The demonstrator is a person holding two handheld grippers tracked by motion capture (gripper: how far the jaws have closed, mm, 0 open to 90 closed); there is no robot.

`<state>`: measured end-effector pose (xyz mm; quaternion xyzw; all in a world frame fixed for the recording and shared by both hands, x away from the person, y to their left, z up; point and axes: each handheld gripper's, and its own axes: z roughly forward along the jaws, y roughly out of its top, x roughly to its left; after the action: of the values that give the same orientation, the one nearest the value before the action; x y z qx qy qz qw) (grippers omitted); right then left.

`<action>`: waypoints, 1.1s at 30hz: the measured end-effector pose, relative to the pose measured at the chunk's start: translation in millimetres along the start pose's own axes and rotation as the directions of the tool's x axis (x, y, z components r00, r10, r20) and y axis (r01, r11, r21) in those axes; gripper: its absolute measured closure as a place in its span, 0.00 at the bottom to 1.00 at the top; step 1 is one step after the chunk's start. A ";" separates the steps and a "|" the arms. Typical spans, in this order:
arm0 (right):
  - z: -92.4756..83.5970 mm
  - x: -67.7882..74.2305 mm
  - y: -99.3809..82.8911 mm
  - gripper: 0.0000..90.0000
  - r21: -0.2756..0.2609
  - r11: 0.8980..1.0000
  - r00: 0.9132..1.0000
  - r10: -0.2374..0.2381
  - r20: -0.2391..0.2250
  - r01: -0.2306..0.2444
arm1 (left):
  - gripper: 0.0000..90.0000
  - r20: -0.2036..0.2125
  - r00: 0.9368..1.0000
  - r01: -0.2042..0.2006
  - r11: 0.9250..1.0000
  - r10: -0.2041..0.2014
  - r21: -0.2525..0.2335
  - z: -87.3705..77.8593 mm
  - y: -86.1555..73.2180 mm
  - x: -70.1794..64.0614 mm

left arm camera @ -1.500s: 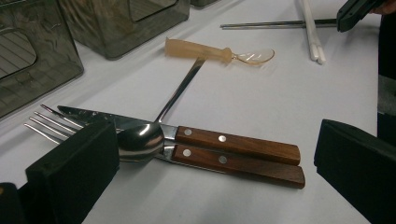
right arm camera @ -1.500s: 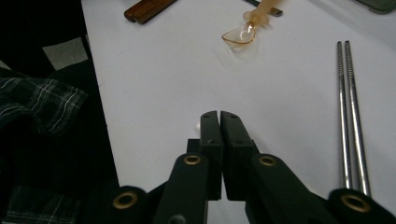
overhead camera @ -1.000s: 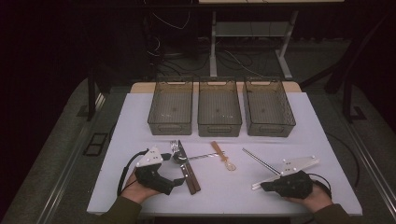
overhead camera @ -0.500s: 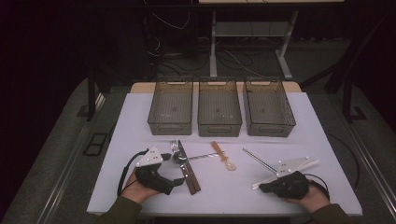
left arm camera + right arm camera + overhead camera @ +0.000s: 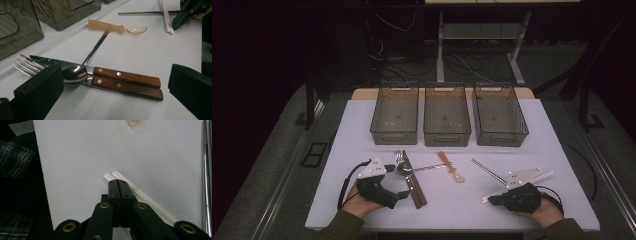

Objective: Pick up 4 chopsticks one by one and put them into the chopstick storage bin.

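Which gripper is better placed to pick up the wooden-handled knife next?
Left. The left gripper stands open with the knife right between its jaws. The right gripper is shut, resting by the white chopsticks across the table.

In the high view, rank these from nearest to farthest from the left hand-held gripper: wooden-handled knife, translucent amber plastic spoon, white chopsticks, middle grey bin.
1. Wooden-handled knife: right beside the left hand-held gripper.
2. Translucent amber plastic spoon: table centre.
3. Middle grey bin: back row.
4. White chopsticks: far right, by the other hand.
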<state>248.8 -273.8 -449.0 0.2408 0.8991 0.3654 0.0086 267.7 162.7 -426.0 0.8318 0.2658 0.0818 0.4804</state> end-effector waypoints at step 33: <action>7.9 -8.6 12.3 1.00 0.008 1.000 1.000 -0.007 0.023 0.007 | 0.00 -0.002 1.000 0.004 1.000 -0.004 -0.002 0.6 -0.2 -0.4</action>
<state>263.2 -264.7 -448.0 0.2418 0.9013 0.3590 0.0192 267.6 162.1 -426.4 0.8307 0.2679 0.0817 0.4811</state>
